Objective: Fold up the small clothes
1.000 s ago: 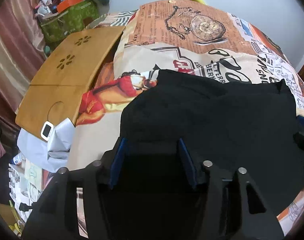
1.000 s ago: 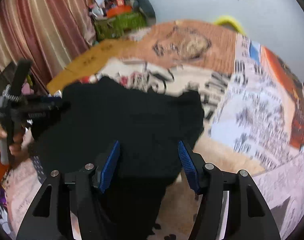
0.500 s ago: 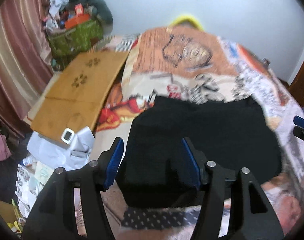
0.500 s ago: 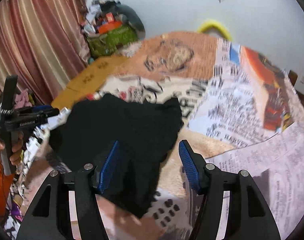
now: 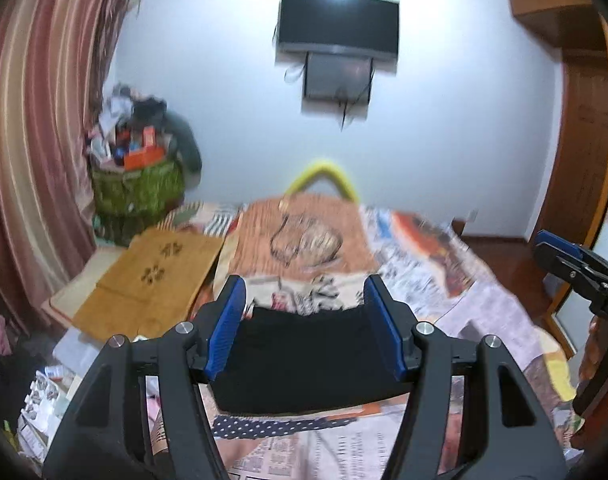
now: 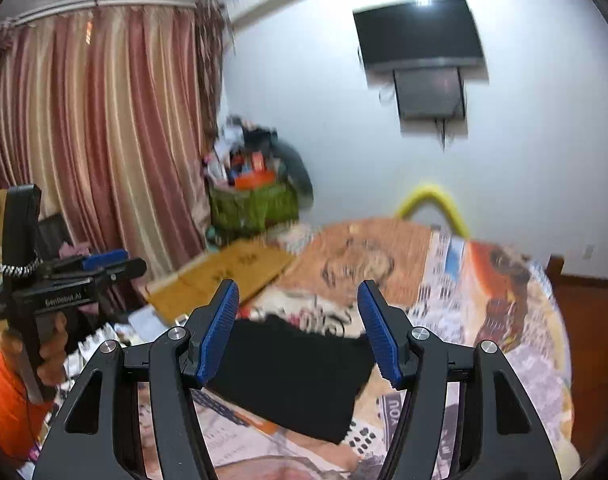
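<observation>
Black cloth [image 5: 304, 360], the small garment you are folding, lies flat on the printed bedspread [image 5: 443, 280] below and ahead of both your tools, and that is the relation your next move turns on. From the left gripper [image 5: 304, 324] it sits straight ahead and beneath the tips, its long axis running across your line of sight, so its far edge spans from one blue pad [image 5: 228, 328] to the other. From the right gripper [image 6: 300, 332] the same piece lies ahead and a little to the tool's left, running away at a slant, with its near corner low and close under the tool. Both sets of jaws stand apart with nothing between them; the cloth only shows through the gaps, well below the pads, and neither tool touches it. In the right wrist view your left tool is held up off to the left, clear of the bed; in the left wrist view your right tool sits at the far right edge, likewise raised. Neither hand looks clearly nearer, though the blur makes that hard to judge; I would say the left is more squarely over the piece. The garment looks already doubled into a neat rectangle, so any further fold would likely go across its long axis, each tool dropping to an end on its own side. A wooden lap table [image 5: 152, 280] lies off the tool's left, apart from the cloth.
</observation>
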Motion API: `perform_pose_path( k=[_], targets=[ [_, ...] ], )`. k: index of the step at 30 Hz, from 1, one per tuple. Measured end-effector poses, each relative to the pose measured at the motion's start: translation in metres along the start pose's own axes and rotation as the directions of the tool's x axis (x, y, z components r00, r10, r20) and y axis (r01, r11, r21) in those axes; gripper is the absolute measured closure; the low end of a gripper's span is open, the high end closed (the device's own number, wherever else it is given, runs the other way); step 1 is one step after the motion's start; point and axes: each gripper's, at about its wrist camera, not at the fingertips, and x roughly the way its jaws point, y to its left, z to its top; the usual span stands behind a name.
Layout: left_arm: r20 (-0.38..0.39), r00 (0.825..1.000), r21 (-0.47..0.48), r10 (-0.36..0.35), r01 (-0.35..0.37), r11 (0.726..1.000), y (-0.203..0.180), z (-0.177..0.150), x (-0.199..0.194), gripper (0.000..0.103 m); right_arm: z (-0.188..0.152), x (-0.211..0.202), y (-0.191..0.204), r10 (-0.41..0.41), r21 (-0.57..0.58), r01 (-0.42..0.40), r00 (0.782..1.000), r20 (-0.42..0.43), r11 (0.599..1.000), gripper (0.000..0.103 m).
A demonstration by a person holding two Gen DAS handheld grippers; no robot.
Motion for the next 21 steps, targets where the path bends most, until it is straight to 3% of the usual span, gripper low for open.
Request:
perform_pose_path(
  k=[4, 9, 14, 21],
  targets=[
    [0.094, 0.996, 0.011, -0.006, 0.005, 1.000, -0.015, -0.002, -0.044, 0.042, 0.001, -0.030, 0.017, 0.005, -0.014, -0.004, 0.996, 0.084, 1.000, 0.045],
    [0.159, 0.987, -0.004, -0.004, 0.005, 1.000, -0.026, -0.012, -0.079, 0.036, -0.007, -0.050, 0.029, 0.002, -0.002, -0.002, 0.991, 0.134, 1.000, 0.042],
    [0.175, 0.985, -0.039, 0.001, 0.006, 0.999, -0.027, -0.024, -0.094, 0.024, -0.014, -0.059, 0.034, -0.033, -0.011, 0.035, 0.989, 0.146, 0.999, 0.018],
    [0.196, 0.979, -0.037, 0.052, -0.046, 0.998, -0.031, -0.033, -0.103, 0.006, -0.019, -0.067, 0.035, -0.063, -0.018, 0.066, 0.987, 0.147, 0.998, 0.002]
  ],
)
